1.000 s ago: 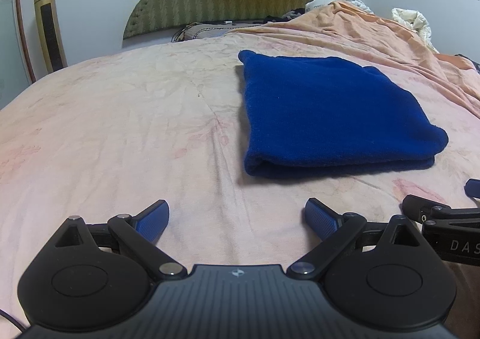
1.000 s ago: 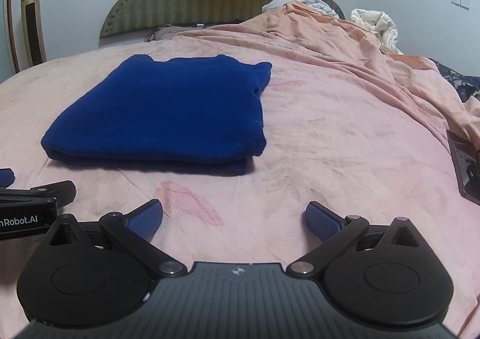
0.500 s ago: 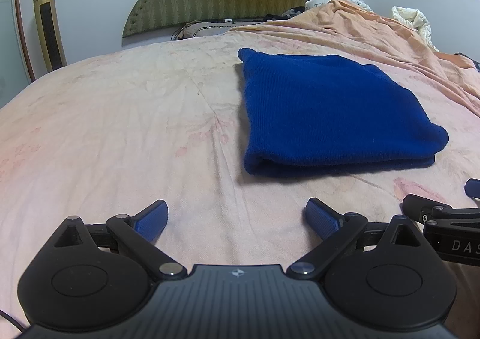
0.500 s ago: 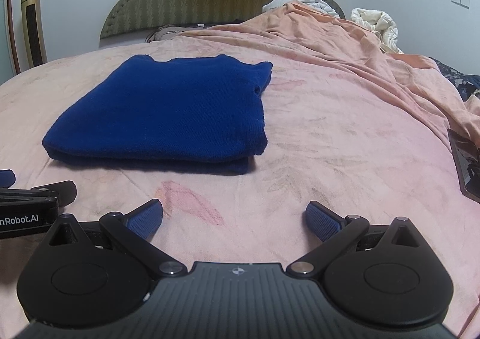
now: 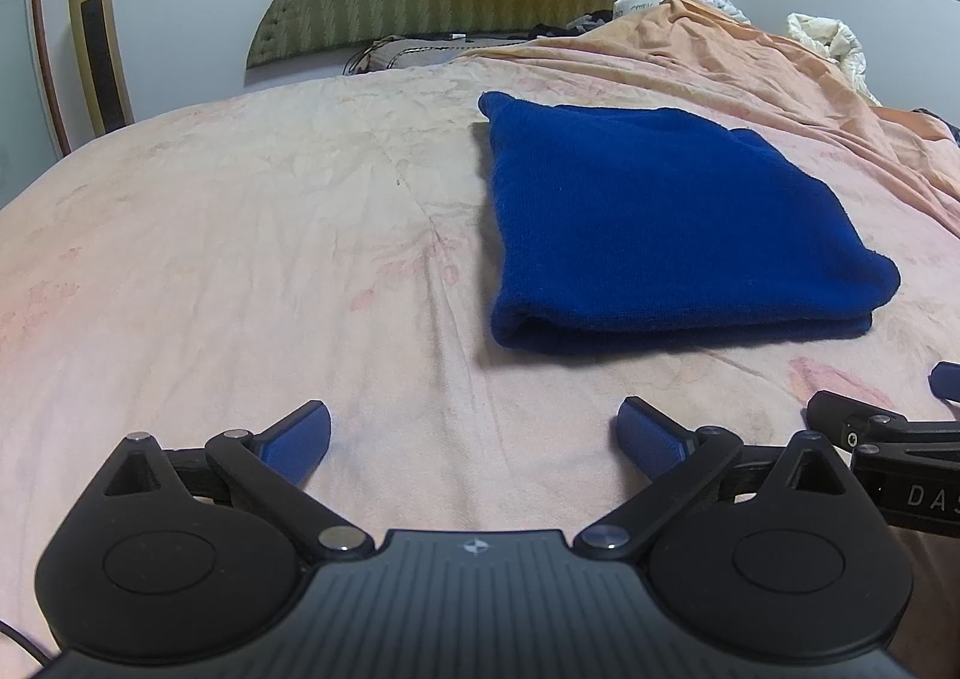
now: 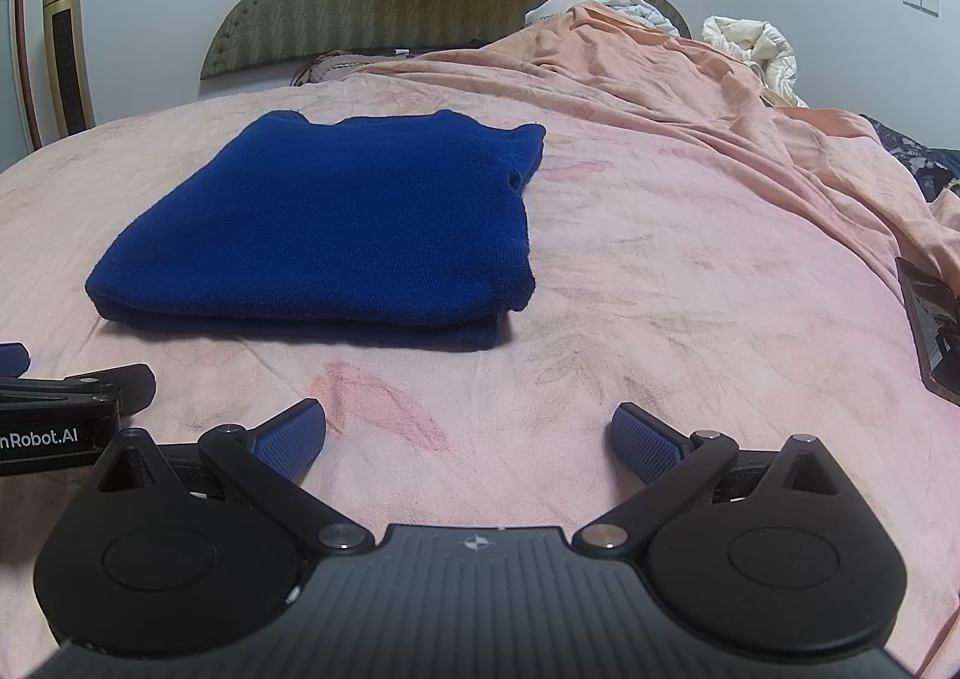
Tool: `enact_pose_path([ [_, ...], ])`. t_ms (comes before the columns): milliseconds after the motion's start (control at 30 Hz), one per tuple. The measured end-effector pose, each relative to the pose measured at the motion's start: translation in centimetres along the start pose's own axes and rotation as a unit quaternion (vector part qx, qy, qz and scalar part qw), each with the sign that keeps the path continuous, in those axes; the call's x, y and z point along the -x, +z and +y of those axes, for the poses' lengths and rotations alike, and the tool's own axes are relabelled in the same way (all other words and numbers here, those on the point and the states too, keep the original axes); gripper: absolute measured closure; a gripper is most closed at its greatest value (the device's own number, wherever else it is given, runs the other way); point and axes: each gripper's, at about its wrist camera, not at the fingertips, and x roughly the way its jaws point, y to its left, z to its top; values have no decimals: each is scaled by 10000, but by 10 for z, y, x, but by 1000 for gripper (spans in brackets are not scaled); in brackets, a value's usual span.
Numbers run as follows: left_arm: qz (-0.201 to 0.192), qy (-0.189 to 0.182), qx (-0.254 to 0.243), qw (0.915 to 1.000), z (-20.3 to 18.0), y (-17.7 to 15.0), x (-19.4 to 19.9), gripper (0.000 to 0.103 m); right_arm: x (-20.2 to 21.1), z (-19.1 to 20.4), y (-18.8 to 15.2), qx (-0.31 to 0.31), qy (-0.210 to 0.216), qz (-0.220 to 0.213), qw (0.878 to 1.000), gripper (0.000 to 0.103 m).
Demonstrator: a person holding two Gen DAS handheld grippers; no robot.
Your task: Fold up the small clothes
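Nothing moved; blue garment (image 5: 660,223) folded

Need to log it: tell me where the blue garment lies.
The folded blue garment lies on the pink bedsheet, right of centre in the left wrist view, ahead of both open tongs.

The left gripper (image 5: 474,442) is black plastic with two round flat parts, a ribbed grey middle and a small star mark. Its fingers (image 5: 297,439) have blue bumpy pads. Shiny silver screws sit at the joints. A thin black cable shows at 8 o'clock. The right gripper (image 6: 468,439) looks the same. White letters show on each gripper's side.
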Motion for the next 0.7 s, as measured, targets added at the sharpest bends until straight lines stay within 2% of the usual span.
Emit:
enact_pose_path([
  [700,5,8,7,10000,0,0,-1,0,-1,0,0,1,-8,-1,10000,0],
])
